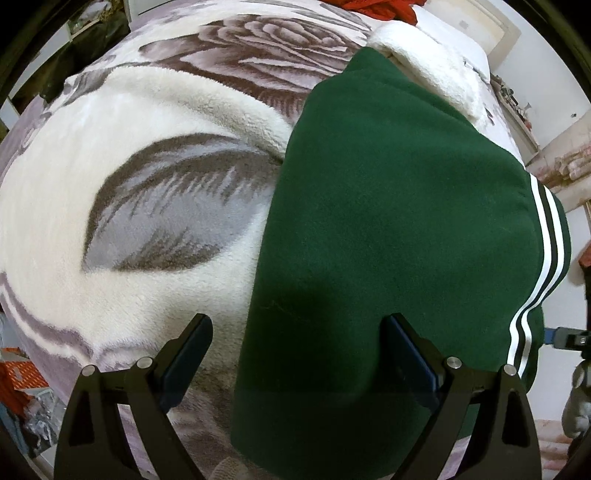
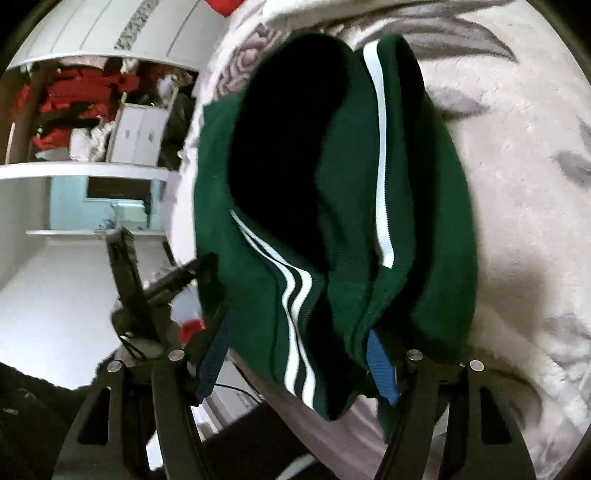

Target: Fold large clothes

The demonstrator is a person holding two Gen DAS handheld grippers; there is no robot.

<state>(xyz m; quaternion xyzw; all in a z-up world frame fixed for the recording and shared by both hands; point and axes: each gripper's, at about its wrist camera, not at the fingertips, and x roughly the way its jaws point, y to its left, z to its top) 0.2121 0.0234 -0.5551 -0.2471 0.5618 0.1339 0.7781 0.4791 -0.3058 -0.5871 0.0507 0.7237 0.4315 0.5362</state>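
Observation:
A dark green garment (image 1: 388, 221) with white side stripes (image 1: 546, 236) lies folded on the bed, and its striped edge is at the right. My left gripper (image 1: 297, 321) hovers over the garment's near left edge, open, with nothing gripped; one finger is over the blanket, the other over the cloth. In the right wrist view the green garment (image 2: 332, 184) bulges up with a dark hollow under its top layer. My right gripper (image 2: 295, 302) stands wide open around the striped end. The cloth drapes over the right finger's tip above its blue pad (image 2: 384, 369).
The bed is covered by a cream and grey floral fleece blanket (image 1: 147, 184). Red cloth (image 1: 373, 9) lies at the far end. White wardrobe shelves (image 2: 92, 170) with clutter stand beside the bed. The other gripper's body (image 2: 136, 280) sits left of the garment.

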